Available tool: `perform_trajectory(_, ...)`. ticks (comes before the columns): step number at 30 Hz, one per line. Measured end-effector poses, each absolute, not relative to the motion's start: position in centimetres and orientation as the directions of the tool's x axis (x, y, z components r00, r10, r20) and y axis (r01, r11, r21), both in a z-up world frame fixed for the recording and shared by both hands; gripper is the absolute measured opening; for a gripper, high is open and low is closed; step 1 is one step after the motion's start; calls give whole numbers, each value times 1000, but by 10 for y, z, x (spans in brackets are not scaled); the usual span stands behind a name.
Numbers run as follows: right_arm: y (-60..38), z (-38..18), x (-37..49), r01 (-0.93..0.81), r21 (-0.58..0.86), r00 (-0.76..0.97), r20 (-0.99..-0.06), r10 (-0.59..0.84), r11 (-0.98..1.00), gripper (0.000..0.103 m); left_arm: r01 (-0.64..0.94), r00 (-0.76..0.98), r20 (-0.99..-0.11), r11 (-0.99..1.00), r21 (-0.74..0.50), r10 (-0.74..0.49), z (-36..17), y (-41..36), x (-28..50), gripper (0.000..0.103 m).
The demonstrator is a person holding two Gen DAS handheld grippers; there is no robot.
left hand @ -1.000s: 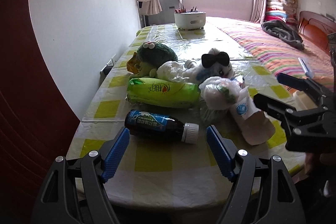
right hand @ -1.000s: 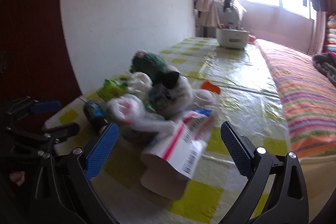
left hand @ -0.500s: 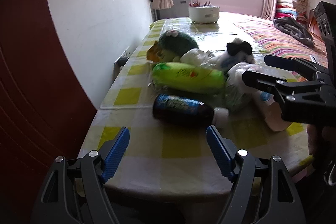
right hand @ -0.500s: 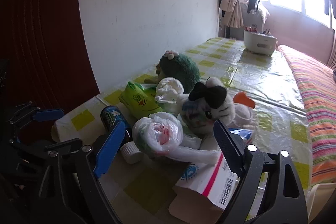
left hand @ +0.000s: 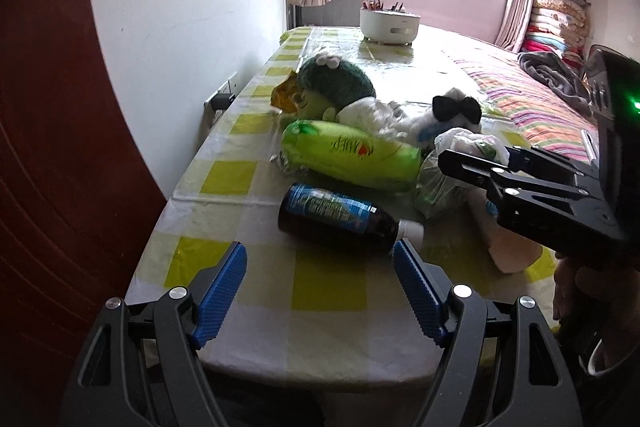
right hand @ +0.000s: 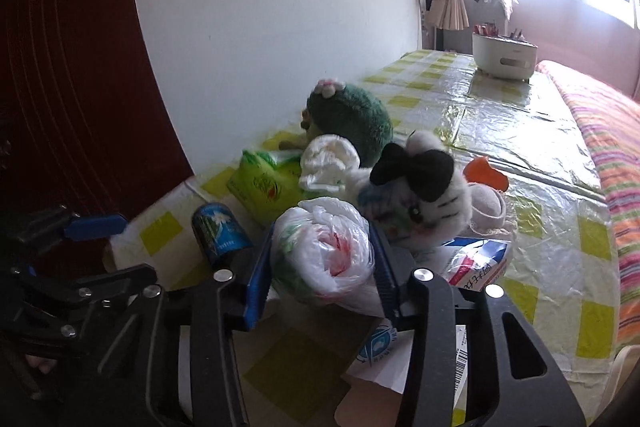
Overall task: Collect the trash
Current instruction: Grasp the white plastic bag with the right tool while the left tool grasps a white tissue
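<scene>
Closing from wide apart, the right gripper (right hand: 322,267) is clamping the knotted white plastic trash bag (right hand: 324,247), beginning collection; the left gripper (left hand: 320,291) is hanging released near the dark bottle (left hand: 340,219).

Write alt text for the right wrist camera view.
The right gripper is closing its blue pads on a knotted white plastic bag on a yellow-checked table, beside a dark bottle, a green packet and plush toys.
</scene>
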State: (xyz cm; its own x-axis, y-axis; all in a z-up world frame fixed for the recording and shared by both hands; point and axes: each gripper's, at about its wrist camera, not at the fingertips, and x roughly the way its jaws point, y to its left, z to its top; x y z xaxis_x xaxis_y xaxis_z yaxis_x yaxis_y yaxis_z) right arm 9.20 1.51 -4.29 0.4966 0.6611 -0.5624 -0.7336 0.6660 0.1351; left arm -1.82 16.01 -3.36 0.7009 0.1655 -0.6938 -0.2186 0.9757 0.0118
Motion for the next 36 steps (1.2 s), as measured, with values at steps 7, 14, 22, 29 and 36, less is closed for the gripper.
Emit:
perform_trajectory(7, -12, -21, 85, -718, 177, 543, -463, 701, 673, 42, -210, 726, -674, 977, -33, 134, -11, 156, 10, 74)
perform_trajectory(14, -33, -13, 82, -698, 200, 573, -419, 704, 687, 42, -226, 724, -679, 972, -70, 119, 5, 153, 59, 73)
perform_trajectory(22, -51, -4, 77, -697, 236, 579, -372, 725, 677, 42, -249, 648, -753, 966, -69, 113, -9, 149, 126, 73)
perform_trajectory(29, -63, 1, 75, -697, 264, 579, -342, 740, 667, 43, -296, 558, -821, 953, -60, 121, -42, 157, 160, 66)
perform_trajectory(36, -75, 1, 74, -683, 258, 603, -328, 727, 683, 43, -296, 606, -792, 946, -130, 81, -44, 164, 155, 18)
